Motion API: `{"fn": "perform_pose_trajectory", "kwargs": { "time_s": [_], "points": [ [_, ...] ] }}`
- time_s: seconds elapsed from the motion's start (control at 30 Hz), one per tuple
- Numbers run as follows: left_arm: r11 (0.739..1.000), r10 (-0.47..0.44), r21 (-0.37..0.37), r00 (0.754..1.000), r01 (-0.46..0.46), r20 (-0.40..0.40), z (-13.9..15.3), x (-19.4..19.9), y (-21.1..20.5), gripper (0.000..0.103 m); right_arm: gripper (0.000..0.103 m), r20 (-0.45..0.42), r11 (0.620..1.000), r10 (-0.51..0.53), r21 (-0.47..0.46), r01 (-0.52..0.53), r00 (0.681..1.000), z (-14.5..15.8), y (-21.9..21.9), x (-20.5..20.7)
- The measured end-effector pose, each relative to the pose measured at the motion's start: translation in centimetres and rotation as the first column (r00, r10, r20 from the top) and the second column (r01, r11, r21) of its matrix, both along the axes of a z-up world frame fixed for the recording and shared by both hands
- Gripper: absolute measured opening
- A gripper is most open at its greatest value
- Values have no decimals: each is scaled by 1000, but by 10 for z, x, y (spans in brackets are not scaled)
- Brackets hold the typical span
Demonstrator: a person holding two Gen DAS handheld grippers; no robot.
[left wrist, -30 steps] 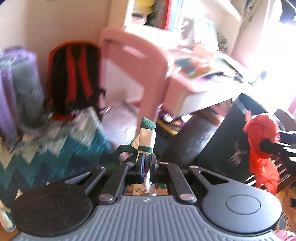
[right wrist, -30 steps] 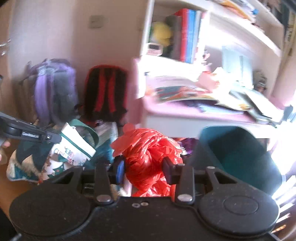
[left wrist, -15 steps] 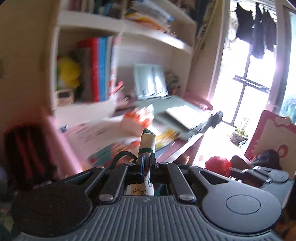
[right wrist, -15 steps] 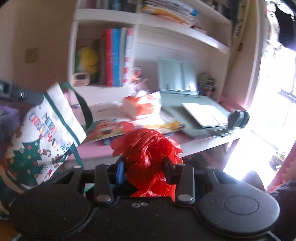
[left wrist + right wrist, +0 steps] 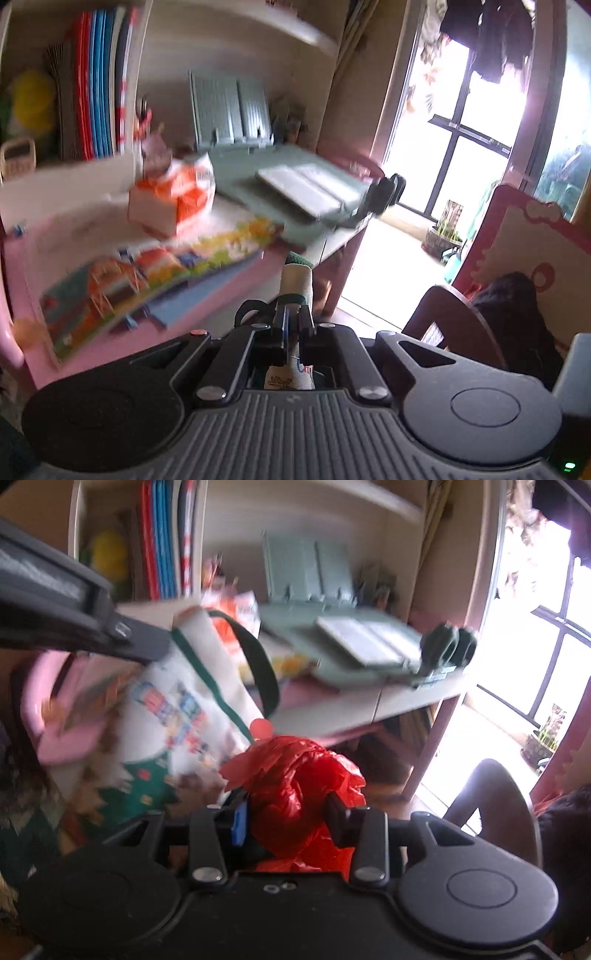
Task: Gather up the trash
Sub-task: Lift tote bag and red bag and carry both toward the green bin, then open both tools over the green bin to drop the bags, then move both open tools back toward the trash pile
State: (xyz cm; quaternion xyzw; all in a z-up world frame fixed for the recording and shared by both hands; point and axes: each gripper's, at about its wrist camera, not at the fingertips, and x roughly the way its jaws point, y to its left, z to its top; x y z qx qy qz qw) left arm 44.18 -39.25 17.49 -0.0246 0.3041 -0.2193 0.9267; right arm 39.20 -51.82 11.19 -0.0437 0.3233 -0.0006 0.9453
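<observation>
Item: red plastic trash, in transit to tote bag.

Right gripper (image 5: 288,814) jaws clamped on crumpled red plastic trash (image 5: 295,775), bunched between them. Left gripper (image 5: 293,325) jaws closed on the rim of the white tote bag (image 5: 177,716), apparently to hang it as a receptacle; the bag hangs just left of the right jaws. Pink desk (image 5: 207,295) edge ahead; open floor lies rightward, toward the window.
</observation>
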Motion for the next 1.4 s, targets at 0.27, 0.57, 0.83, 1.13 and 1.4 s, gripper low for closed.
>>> {"fn": "perform_pose_trajectory", "kwargs": {
  "time_s": [0.27, 0.57, 0.83, 1.13, 1.4],
  "points": [
    [993, 5, 116, 988, 13, -152, -70, 20, -3, 5, 46, -151, 999, 10, -49, -18, 988, -26, 10, 6],
    [987, -8, 158, 977, 42, -211, -92, 8, -5, 6, 52, -187, 1000, -13, -5, 12, 982, -27, 1, 0],
    [991, -14, 129, 983, 38, -182, -69, -22, 10, 28, 54, -125, 999, -7, 37, 12, 992, 0, 2, -34],
    [995, 16, 101, 993, -4, -118, -36, -81, 68, 57, 57, -43, 993, 94, 74, -91, 995, 35, 35, -92],
    [992, 91, 99, 993, -83, -73, -19, -142, 145, 61, 58, 18, 967, 237, 96, -238, 971, 54, 97, -134]
  ]
}}
